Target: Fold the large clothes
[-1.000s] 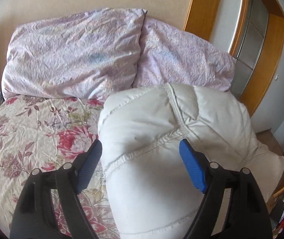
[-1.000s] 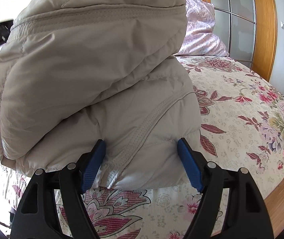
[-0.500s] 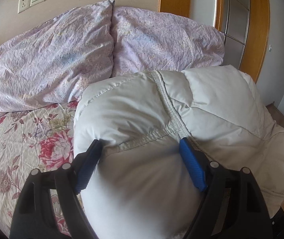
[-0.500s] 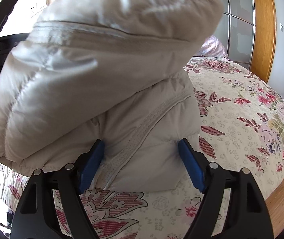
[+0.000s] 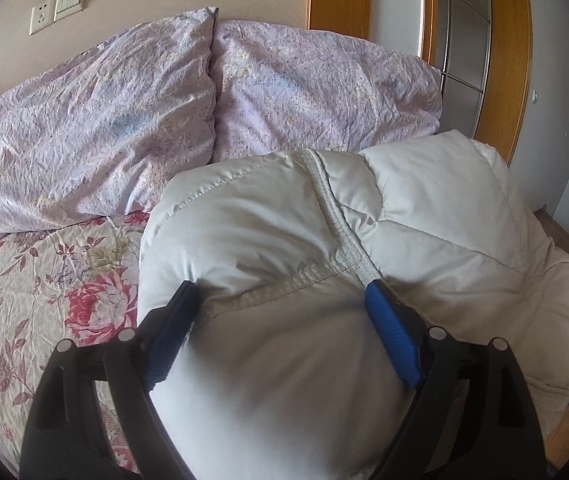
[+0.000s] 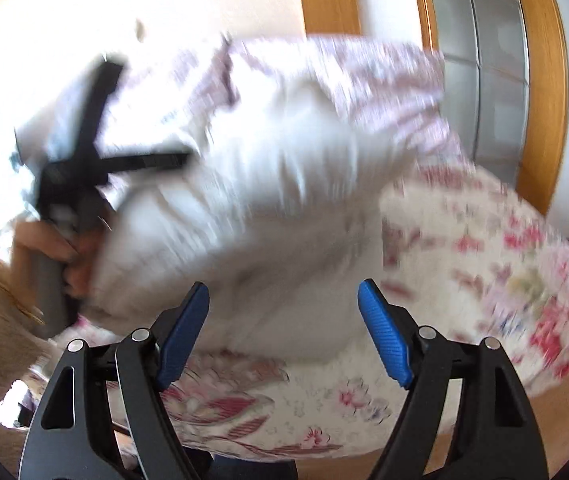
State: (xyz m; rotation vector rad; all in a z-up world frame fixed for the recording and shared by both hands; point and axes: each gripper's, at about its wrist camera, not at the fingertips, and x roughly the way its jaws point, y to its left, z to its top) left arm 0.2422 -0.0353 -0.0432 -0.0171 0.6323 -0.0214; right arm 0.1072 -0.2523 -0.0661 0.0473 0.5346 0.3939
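the bed (image 5: pixel 36 280), under a cream sheet printed with red and mauve flowers, fills the lower part of both views. at its head 2 lilac pillows (image 5: pixel 96 128) lean side by side against the beige wall. a wooden-framed door with frosted panes (image 6: pixel 496 92) stands past the bed's far corner.

the white puffer jacket (image 5: pixel 436 216) lies bundled on the sheet in front of the right-hand pillow, its quilted panels and a ribbed seam facing up. in the right wrist view it is a blurred white mound near the bed's edge.

the left gripper (image 5: pixel 280 300) has its blue pads on either side of a thick fold of the jacket, the padding bulging up between them; its jaws have just been opening wider, and i cannot tell whether the pads still press the cloth. in the right wrist view a hand (image 6: pixel 44 248) in a furry tan cuff holds its handle.

the right gripper (image 6: pixel 284 298) is spread wide with nothing between its pads; the jacket lies beyond its tips, apart from them.
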